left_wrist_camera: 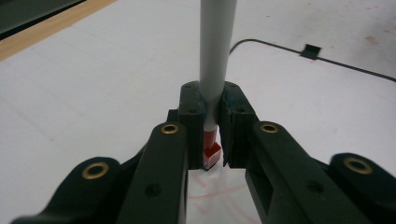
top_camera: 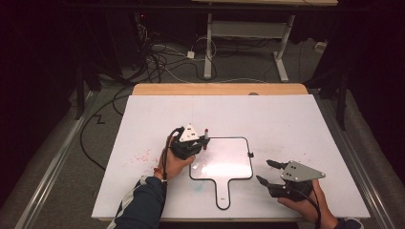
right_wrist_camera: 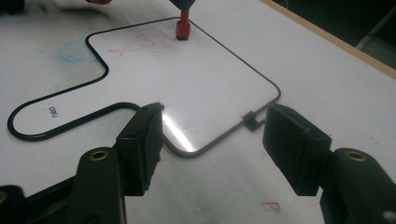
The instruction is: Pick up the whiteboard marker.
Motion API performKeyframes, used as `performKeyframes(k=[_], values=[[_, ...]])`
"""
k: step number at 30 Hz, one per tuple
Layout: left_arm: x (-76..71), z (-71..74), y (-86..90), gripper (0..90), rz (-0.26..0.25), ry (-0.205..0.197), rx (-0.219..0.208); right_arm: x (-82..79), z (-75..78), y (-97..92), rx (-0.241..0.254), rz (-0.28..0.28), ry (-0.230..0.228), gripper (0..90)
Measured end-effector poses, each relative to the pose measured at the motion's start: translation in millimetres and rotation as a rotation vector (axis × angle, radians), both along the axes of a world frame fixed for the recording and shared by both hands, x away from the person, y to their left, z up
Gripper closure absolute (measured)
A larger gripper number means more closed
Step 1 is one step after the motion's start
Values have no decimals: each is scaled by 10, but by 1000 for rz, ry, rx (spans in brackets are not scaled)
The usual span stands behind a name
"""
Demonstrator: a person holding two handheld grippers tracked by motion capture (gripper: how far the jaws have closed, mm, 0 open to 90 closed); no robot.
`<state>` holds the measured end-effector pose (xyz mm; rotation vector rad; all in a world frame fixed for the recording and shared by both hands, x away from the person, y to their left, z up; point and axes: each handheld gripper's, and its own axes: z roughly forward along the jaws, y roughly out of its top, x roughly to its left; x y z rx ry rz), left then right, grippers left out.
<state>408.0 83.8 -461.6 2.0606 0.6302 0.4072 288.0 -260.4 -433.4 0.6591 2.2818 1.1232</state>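
Note:
A small whiteboard (top_camera: 224, 162) with a black rim and a handle toward me lies flat on the white table cover (top_camera: 286, 119). My left gripper (top_camera: 202, 143) is shut on a white marker (left_wrist_camera: 215, 46), held upright. The marker's red tip (left_wrist_camera: 211, 150) touches the board's far left corner, over faint red scribbles (right_wrist_camera: 149, 44). From the right gripper view the tip (right_wrist_camera: 183, 28) stands on the board (right_wrist_camera: 196, 84). My right gripper (top_camera: 265, 171) hovers open just off the board's right edge, jaws wide apart (right_wrist_camera: 212, 135), nothing between them.
A small black clip (top_camera: 250, 154) sits on the board's right rim. Red specks (top_camera: 143, 156) mark the cover at the left, and a blue smudge (right_wrist_camera: 74, 49) lies near the handle. The table's wooden edge (top_camera: 219, 89) runs along the far side. Cables (top_camera: 162, 62) lie on the floor beyond.

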Motion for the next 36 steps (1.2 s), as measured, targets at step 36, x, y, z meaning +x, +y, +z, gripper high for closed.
performKeyframes(k=[36], values=[[-31, -34, 292, 789, 48, 7, -21, -4, 26, 16, 7, 2, -16, 385]])
